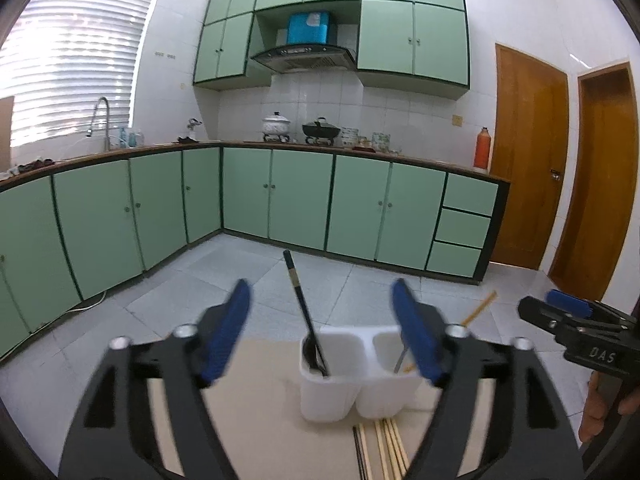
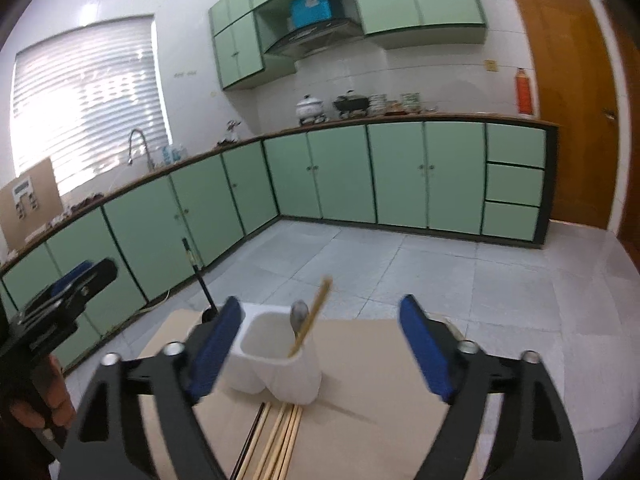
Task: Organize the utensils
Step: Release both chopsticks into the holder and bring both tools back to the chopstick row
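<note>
A white two-compartment utensil holder (image 1: 340, 376) (image 2: 276, 364) stands on a beige table (image 1: 260, 400) (image 2: 380, 380). A black chopstick (image 1: 302, 304) (image 2: 200, 276) leans in its left compartment. A wooden chopstick (image 2: 316, 312) (image 1: 478, 308) and a metal spoon (image 2: 299, 314) stand in the right one. Several loose chopsticks (image 1: 386, 452) (image 2: 280, 440), mostly wooden and one black, lie in front of the holder. My left gripper (image 1: 320, 288) (image 2: 88, 276) is open above the left compartment, holding nothing. My right gripper (image 2: 320, 304) (image 1: 556, 306) is open over the right compartment, also holding nothing.
The table's far edge lies just behind the holder, with grey tiled floor (image 1: 224, 272) beyond. Green kitchen cabinets (image 1: 296, 196) run along the far walls, and wooden doors (image 1: 528, 152) stand at right. A person's hand (image 1: 596, 404) (image 2: 52, 392) grips each tool's handle.
</note>
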Demonstrator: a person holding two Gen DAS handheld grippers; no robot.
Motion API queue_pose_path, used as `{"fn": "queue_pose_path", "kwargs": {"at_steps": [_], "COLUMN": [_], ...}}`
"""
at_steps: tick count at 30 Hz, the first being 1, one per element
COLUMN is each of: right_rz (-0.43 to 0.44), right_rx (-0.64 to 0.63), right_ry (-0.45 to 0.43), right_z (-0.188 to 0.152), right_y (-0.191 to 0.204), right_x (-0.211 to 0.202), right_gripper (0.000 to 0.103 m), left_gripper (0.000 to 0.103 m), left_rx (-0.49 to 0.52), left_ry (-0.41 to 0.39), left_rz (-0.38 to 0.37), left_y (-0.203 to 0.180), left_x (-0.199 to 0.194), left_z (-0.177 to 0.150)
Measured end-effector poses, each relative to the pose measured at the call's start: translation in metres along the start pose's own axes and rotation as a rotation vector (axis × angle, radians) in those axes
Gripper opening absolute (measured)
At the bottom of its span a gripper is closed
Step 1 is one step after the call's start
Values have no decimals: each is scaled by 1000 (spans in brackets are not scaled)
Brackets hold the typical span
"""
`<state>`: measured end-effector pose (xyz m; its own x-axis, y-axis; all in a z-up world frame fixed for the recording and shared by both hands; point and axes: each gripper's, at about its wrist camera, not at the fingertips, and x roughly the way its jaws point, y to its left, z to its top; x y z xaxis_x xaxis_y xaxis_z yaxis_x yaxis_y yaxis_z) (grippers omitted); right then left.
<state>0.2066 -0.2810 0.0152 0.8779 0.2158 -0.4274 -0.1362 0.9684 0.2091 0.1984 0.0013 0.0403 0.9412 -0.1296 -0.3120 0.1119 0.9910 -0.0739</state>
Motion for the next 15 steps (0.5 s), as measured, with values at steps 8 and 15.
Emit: {"fn": "queue_pose_path", "kwargs": {"at_steps": [8, 15], "right_rz": [-41, -77], "right_rx": [27, -30], "right_ry": [59, 153], "right_z": [-79, -148], "right_y": [-3, 7], "right_x": [-31, -40], "right_gripper": [92, 90], "left_gripper": [85, 85], "left_rx": [10, 63], "left_ry": [149, 324], "left_rz": [-26, 4], "left_y": [-2, -1], "left_x": [-32, -46], "left_z": [-77, -153]}}
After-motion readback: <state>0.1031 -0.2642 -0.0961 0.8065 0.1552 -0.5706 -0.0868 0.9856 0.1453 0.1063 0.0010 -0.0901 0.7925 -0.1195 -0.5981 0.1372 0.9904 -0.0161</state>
